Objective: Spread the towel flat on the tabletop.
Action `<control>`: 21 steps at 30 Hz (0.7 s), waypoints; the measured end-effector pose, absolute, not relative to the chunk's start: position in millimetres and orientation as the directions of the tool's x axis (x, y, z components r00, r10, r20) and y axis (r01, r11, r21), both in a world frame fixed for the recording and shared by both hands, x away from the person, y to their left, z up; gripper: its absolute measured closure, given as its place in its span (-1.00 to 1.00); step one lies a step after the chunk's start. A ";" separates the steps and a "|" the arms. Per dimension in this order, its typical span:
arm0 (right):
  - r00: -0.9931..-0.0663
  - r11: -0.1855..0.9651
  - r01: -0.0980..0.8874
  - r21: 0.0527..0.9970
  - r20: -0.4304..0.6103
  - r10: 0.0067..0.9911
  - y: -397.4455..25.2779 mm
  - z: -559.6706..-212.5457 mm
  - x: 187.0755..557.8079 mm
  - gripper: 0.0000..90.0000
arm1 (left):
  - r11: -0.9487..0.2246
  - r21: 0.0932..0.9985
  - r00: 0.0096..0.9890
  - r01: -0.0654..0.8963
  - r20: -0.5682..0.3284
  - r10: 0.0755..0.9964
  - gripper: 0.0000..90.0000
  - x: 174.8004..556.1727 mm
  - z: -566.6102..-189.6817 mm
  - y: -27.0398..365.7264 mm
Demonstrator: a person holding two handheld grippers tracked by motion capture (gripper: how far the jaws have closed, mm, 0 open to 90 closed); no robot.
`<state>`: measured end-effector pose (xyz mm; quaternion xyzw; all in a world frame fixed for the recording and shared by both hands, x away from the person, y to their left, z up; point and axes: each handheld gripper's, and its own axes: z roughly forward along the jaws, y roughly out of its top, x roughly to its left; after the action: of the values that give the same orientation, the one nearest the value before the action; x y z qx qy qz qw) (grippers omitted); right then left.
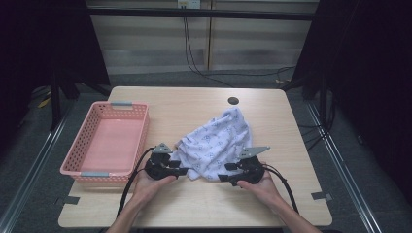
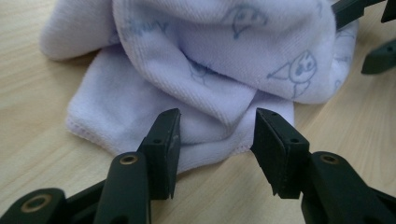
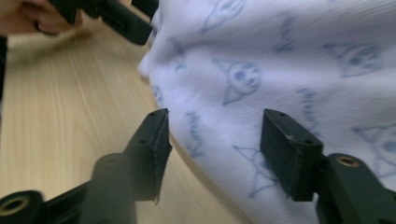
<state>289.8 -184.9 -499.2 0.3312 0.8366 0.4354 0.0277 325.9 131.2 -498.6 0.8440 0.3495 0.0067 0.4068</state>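
A crumpled printed towel (image 1: 214,143) is flanked by the left gripper (image 2: 217,128) and right gripper (image 3: 215,135), jaws apart. Bunched layers may be pinched instead of one edge.

Your room holds: light wooden table (image 1: 194,204); grey floor (image 1: 29,160); pale panelled far wall (image 1: 145,43), black cables (image 1: 192,58) hanging down it; dark curtains (image 1: 43,39) left and right.
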 end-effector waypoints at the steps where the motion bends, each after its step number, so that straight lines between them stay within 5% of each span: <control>1: -0.789 0.429 0.517 0.741 0.218 0.574 -180.8 -501.9 288.2 -0.09 | -0.444 0.699 0.762 0.561 -0.225 0.608 0.32 324.4 -500.2 129.3; 4: -0.784 0.437 0.508 0.742 0.188 0.592 -176.2 -505.8 286.3 0.12 | -0.482 0.688 0.788 0.542 -0.215 0.577 0.83 321.1 -499.8 128.1; 7: -0.773 0.427 0.531 0.732 0.212 0.598 -179.6 -505.3 288.5 0.83 | -0.468 0.694 0.790 0.548 -0.246 0.561 0.92 319.3 -496.9 129.1; 8: -0.773 0.424 0.533 0.733 0.217 0.596 -181.5 -504.2 288.9 0.90 | -0.459 0.700 0.791 0.547 -0.253 0.557 0.93 318.1 -493.7 130.8; 21: -0.674 0.127 0.440 0.889 0.233 0.701 -270.3 -405.8 301.1 0.95 | -0.196 0.898 0.841 0.394 -0.266 0.471 0.94 291.3 -387.8 171.0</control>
<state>301.1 -270.3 -405.8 0.3851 0.7407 0.5368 0.1219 291.3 171.0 -387.8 0.7725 0.2799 0.0341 0.5689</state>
